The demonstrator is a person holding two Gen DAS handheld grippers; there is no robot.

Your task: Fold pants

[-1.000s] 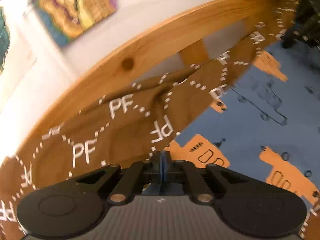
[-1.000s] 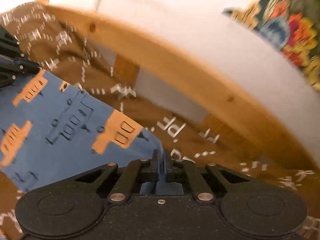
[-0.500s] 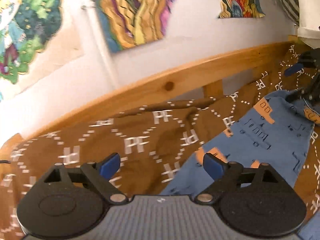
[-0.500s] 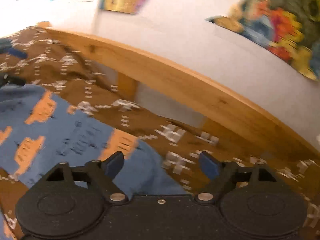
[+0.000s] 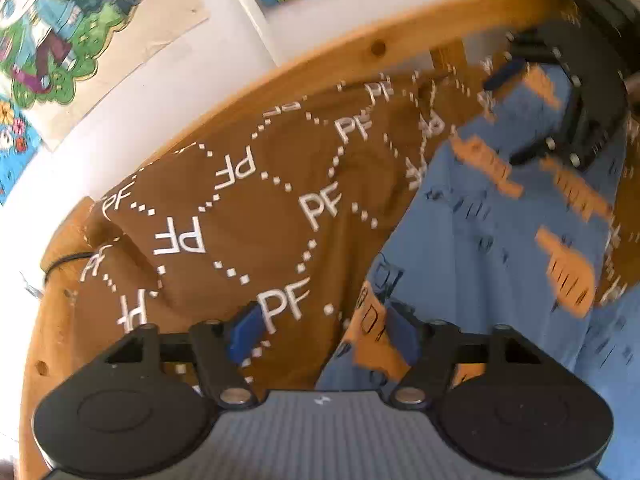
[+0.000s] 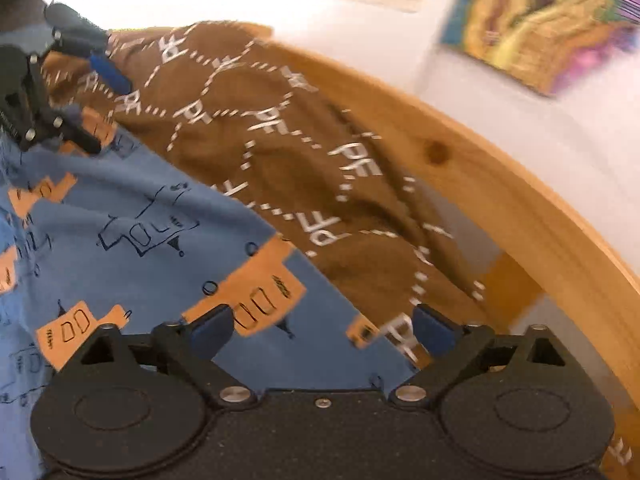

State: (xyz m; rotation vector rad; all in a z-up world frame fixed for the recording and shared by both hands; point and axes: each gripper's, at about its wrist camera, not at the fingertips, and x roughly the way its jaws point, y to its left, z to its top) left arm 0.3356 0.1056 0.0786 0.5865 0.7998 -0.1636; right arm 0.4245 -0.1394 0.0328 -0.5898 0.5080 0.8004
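1. Claws come first, being nearest to the cameras. The left claw point(image 5: 326, 334) has its jaws apart and they are closing; the edge of the pants lies between them, but the pads do not seem to press on it. The right claw point(image 6: 322, 328) stands wide and holds nothing, though the blue cloth lies under and between its pads.
2. The pants point(image 6: 140, 220), blue with orange vehicle prints, lie spread on the bed, over a brown cover point(image 5: 240, 216) with white "PF" letters. I judge that they are laid flat like this so that a fold can be made cleanly, and that both claws hang free above the cloth because a new hold must be chosen.
3. Each claw stays at a different end of the garment, I think so that the two can lift one edge together.
4. Behind the cover runs the wooden bed frame point(image 6: 500, 200), and it keeps the bedding from the wall point(image 5: 168, 92).
5. On the wall hang colourful pictures point(image 5: 52, 28), farthest of all.
6. Count: two claws, one pair of pants, one brown cover, one bed frame, at least three pictures in the left view.
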